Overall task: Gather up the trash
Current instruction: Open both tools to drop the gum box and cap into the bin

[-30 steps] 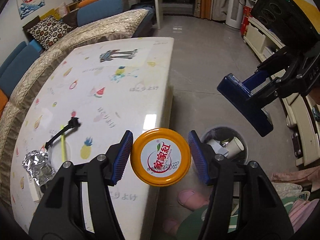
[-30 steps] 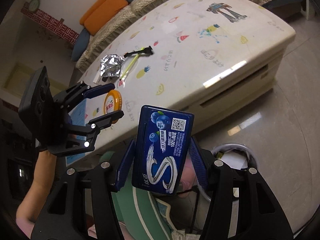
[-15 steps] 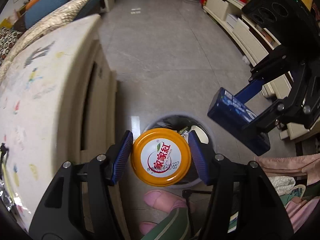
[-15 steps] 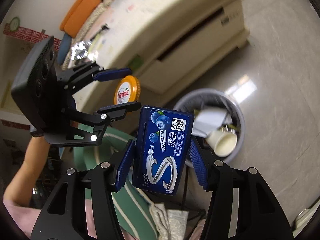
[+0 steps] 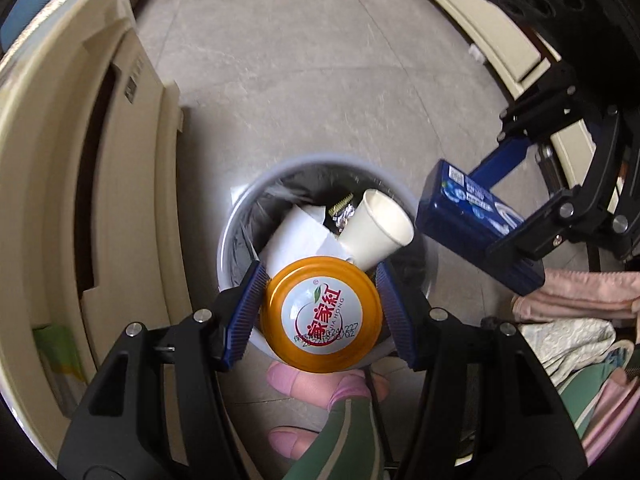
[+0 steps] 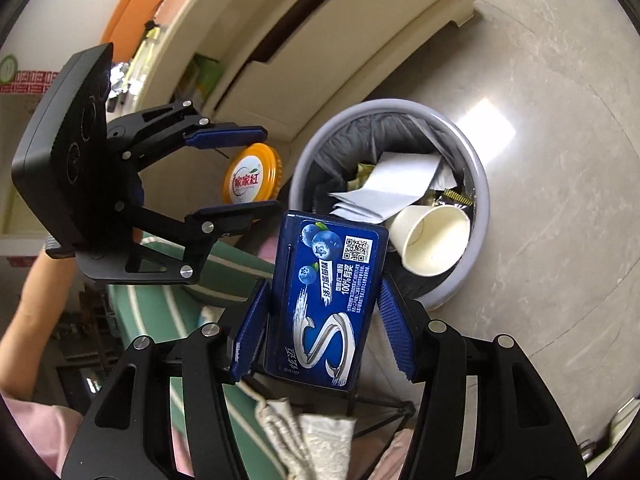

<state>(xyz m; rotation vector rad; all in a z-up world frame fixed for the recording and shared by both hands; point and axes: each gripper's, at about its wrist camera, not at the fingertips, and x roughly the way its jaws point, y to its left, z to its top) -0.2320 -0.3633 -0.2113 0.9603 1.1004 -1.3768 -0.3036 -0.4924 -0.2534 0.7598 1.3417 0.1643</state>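
Below me now sits the trash bin (image 5: 240, 240) (no more table): left gripper (image 5: 320, 304) clamps the orange lid (image 5: 320, 312), right gripper (image 6: 324, 312) clamps the blue gum box (image 6: 324, 300), ready to drop.

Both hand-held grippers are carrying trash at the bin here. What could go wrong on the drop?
1. The left hand-held gripper holds the round orange lid near the grey bin's rim; it might land outside.
2. The right hand-held gripper's blue gum box may bounce off the white paper cup on top.
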